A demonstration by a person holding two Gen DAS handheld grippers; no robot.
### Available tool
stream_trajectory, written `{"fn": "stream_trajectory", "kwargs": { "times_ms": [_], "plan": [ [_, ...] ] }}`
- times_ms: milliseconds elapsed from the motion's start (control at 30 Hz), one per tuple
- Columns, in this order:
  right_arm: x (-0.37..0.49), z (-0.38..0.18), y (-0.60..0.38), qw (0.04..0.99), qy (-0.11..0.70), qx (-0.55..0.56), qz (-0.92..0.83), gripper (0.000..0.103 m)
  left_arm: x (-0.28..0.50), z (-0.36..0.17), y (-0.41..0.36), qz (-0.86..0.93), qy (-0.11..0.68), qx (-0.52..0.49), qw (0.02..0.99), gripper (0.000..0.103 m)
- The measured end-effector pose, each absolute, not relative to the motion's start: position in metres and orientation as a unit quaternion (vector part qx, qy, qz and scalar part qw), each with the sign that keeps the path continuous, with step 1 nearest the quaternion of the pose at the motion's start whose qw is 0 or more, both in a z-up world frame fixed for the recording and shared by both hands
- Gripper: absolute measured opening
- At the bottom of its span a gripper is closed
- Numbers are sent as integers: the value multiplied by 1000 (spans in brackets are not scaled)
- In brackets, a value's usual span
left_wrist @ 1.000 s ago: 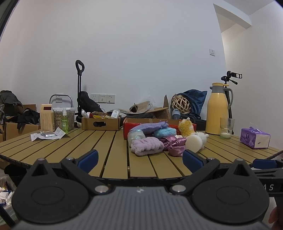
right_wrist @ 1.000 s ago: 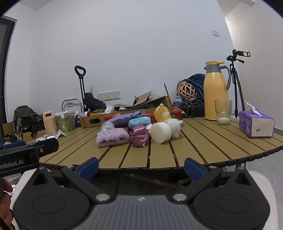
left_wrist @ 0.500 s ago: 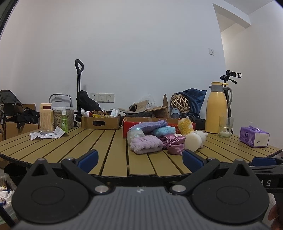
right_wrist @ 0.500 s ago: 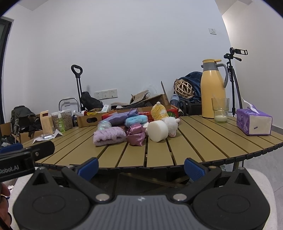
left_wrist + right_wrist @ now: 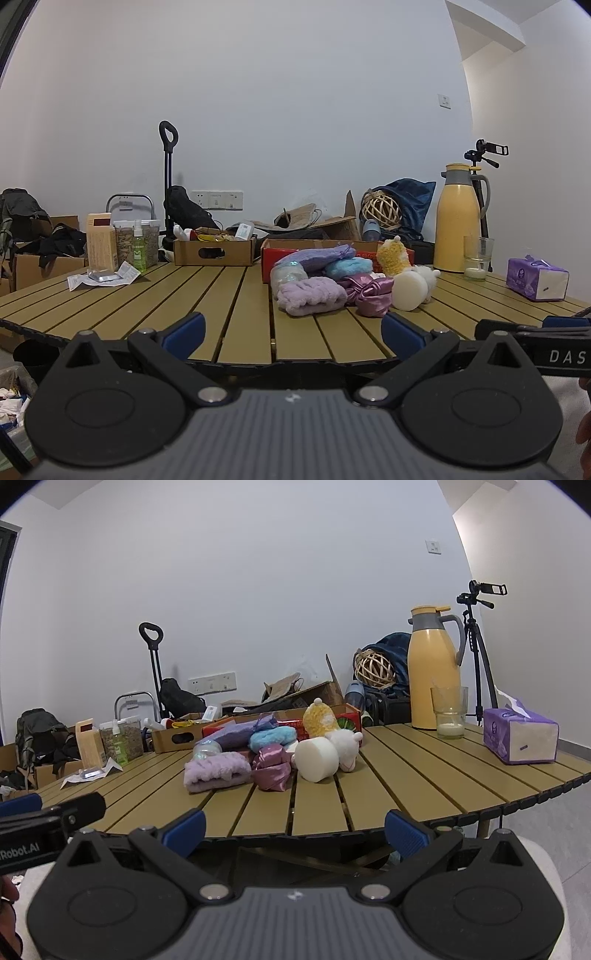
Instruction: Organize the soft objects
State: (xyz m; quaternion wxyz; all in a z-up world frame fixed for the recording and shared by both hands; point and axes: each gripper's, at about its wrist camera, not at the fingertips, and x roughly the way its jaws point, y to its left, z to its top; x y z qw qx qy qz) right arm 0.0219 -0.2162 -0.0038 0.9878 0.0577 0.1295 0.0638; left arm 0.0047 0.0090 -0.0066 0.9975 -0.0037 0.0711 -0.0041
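A heap of soft things lies mid-table: a lilac fuzzy cloth [image 5: 312,300] [image 5: 217,771], a pink satin scrunchie [image 5: 371,293] [image 5: 271,768], a white sponge cylinder [image 5: 409,292] [image 5: 317,758], a white plush [image 5: 345,746], a yellow knitted toy [image 5: 392,255] [image 5: 320,722], a blue fluffy piece [image 5: 349,267] [image 5: 272,737] and a purple pouch [image 5: 317,257]. Behind them stands a red box [image 5: 267,258] [image 5: 347,720]. My left gripper [image 5: 293,334] and right gripper [image 5: 293,830] both stand open and empty at the table's near edge, well short of the heap.
The slatted wooden table [image 5: 207,295] [image 5: 424,775] also carries a yellow thermos [image 5: 457,218] [image 5: 434,672], a glass [image 5: 448,710], a purple tissue pack [image 5: 537,278] [image 5: 519,734], a cardboard box [image 5: 214,251], jars and papers [image 5: 107,277]. A tripod [image 5: 476,646] stands behind.
Both grippers have risen and tilted slightly, so more of the tabletop shows in each view. The soft things have not moved and both grippers stay open.
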Motion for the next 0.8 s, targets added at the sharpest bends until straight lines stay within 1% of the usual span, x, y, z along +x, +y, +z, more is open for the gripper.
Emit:
{"fn": "stream_trajectory", "kwargs": {
  "times_ms": [333, 567, 633, 800],
  "plan": [
    [37, -3, -223, 988, 137, 50, 52, 103, 27, -13, 19, 12, 101, 1, 995, 103],
    [64, 6, -227, 988, 140, 44, 56, 103, 58, 6, 25, 22, 85, 10, 996, 103],
    [80, 12, -231, 985, 153, 49, 66, 103, 75, 11, 27, 26, 97, 9, 995, 103],
    [126, 18, -234, 979, 183, 46, 78, 98, 124, 17, 34, 13, 128, -9, 992, 103]
  ]
}}
